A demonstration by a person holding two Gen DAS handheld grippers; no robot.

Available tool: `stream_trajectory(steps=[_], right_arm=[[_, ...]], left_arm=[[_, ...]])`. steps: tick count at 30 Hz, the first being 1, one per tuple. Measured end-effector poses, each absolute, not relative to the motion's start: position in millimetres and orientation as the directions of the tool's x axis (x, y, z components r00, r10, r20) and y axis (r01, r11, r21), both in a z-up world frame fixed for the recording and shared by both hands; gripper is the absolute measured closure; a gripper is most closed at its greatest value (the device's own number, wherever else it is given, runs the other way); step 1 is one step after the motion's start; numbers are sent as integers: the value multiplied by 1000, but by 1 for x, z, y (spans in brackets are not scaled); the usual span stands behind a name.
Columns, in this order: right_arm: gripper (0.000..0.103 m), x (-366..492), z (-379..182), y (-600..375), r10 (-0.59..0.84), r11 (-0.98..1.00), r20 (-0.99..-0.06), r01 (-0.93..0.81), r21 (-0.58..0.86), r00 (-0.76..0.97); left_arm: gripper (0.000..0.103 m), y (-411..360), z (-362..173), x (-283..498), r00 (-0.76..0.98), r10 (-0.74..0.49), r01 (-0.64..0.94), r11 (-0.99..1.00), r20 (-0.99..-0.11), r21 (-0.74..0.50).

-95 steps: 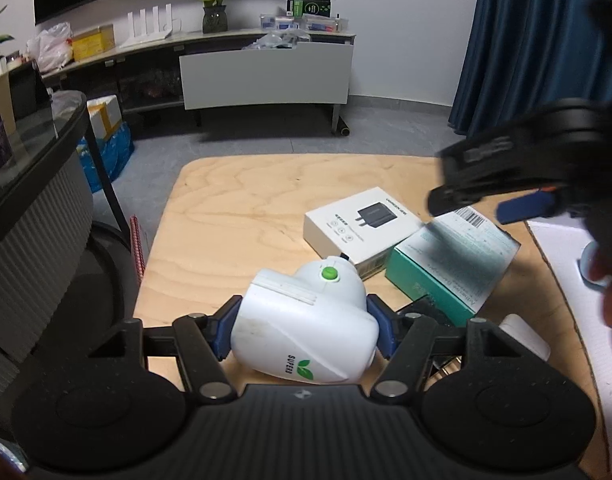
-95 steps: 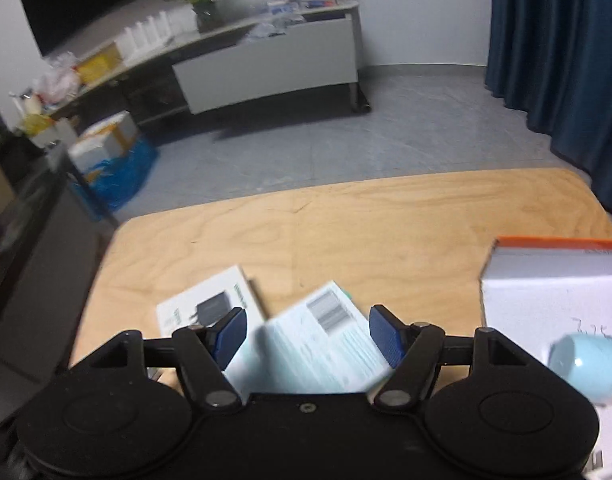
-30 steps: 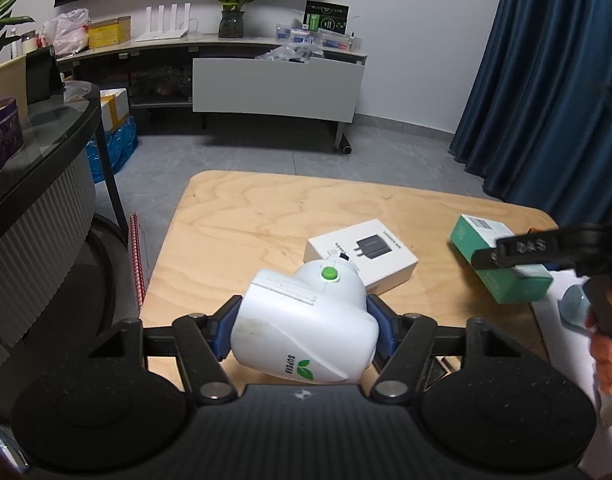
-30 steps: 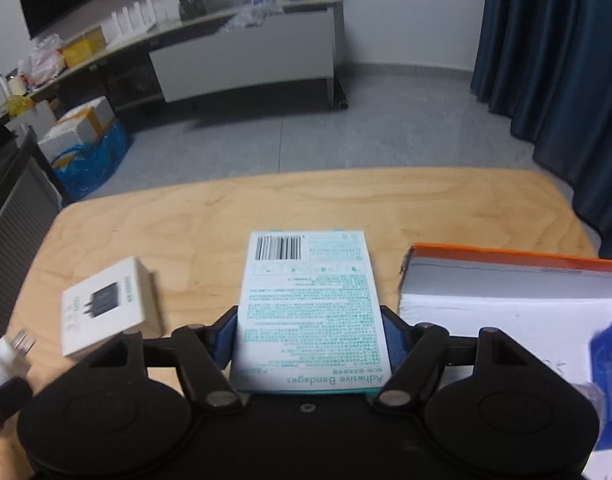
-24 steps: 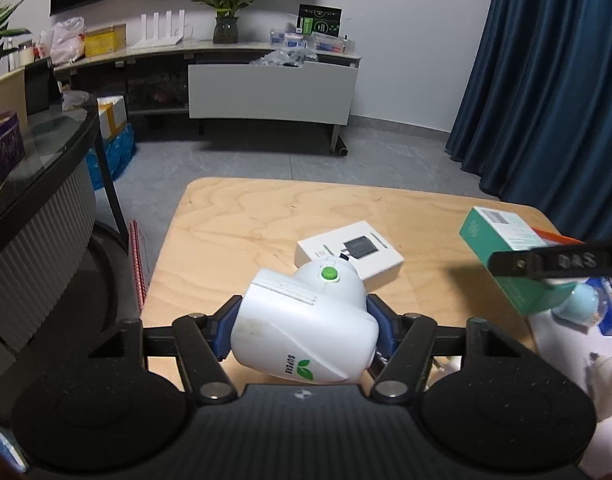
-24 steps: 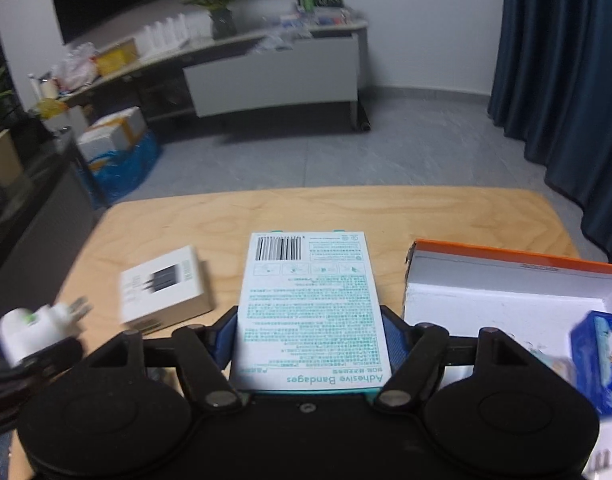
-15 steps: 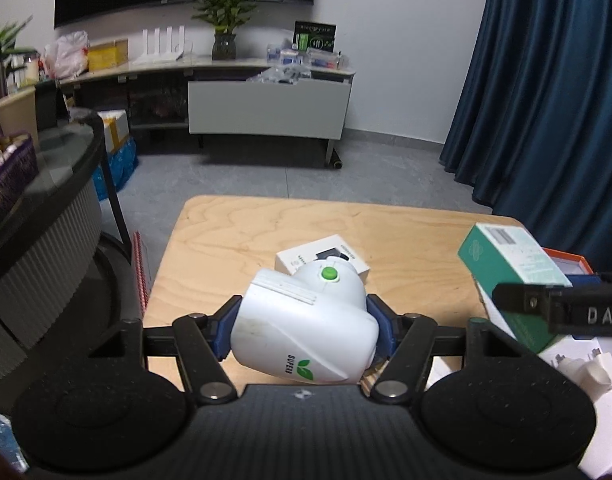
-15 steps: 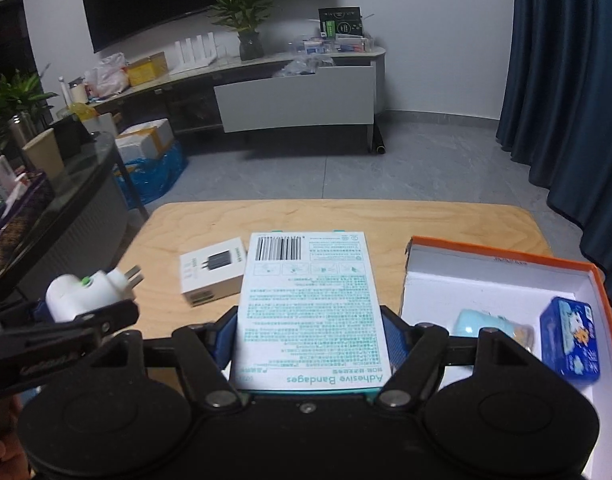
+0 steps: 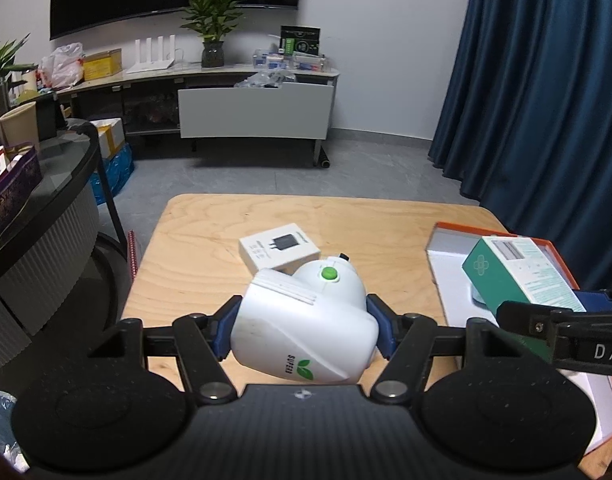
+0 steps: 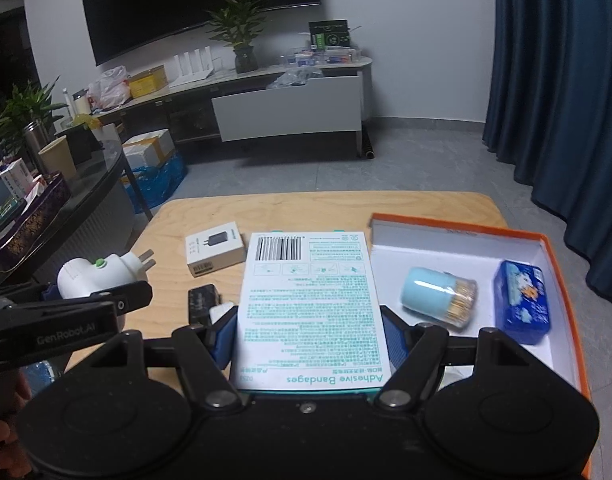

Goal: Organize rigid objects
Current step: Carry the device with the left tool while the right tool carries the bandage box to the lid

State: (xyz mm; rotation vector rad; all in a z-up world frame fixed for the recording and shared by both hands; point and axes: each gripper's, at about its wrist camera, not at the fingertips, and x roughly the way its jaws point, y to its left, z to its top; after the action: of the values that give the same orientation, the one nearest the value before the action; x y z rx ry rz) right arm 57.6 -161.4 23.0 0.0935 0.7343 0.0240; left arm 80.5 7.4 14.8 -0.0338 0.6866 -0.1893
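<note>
My left gripper (image 9: 302, 330) is shut on a white plug-in device (image 9: 306, 328) with a green button, held above the wooden table (image 9: 210, 240). The same device (image 10: 98, 276) shows at the left of the right wrist view. My right gripper (image 10: 308, 344) is shut on a green-and-white adhesive bandage box (image 10: 308, 304), seen as the green box (image 9: 518, 276) over the orange-rimmed white tray (image 10: 546, 240). In the tray lie a pale blue toothpick jar (image 10: 438, 296) and a blue packet (image 10: 522, 304).
A white charger box (image 9: 280, 248) lies mid-table, and a small black object (image 10: 202, 304) lies nearer me. A dark round glass table (image 9: 38, 200) with boxes stands at the left. Blue curtains (image 9: 546, 100) hang at the right, a media shelf (image 9: 226, 92) behind.
Both grippers rose and drew back with their loads. The bandage box went from over the table to beside and over the orange tray; the tray's contents came into view.
</note>
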Motion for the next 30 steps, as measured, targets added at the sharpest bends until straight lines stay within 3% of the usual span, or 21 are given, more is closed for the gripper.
stream_trajectory(steps=[30], right_arm=[[19,-8,32,-271,-110,964,-632,238,121,767]], left_arm=[[37,-93,21,63,704,-350,382,920,-617,-87]])
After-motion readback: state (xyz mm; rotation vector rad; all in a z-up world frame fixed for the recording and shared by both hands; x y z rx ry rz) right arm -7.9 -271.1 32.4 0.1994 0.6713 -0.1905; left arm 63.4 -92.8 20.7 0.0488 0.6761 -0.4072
